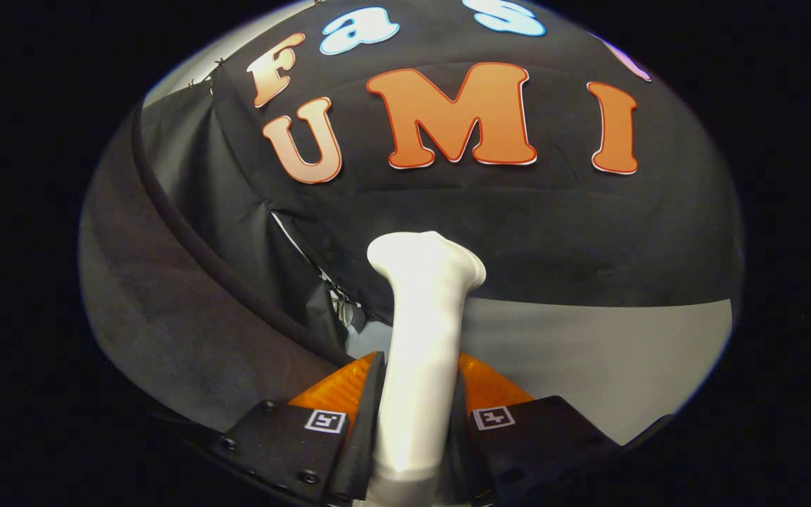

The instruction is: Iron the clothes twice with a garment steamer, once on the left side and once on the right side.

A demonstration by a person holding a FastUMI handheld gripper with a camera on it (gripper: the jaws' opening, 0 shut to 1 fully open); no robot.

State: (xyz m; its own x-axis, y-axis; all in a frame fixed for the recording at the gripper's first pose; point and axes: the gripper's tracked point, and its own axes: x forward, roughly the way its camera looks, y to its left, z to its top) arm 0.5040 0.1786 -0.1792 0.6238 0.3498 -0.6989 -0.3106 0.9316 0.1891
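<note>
Fingers of the gripper (417,394) pinch the smooth white plastic garment steamer (423,331) by its handle, its head rising ahead of them toward the dark grey fabric (166,310) alongside. The glossy handle could twist or slip in that narrow clamp.

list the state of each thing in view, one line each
steamer: white, upright, clamped between the fingers, its head pointing ahead toward the cloth wall
hand-held gripper: shut on the steamer, both fingers pressed on its handle
cloth wall: hanging, creased, beyond the steamer
dark garment: beside the steamer, off to one side, apart from its head
</note>
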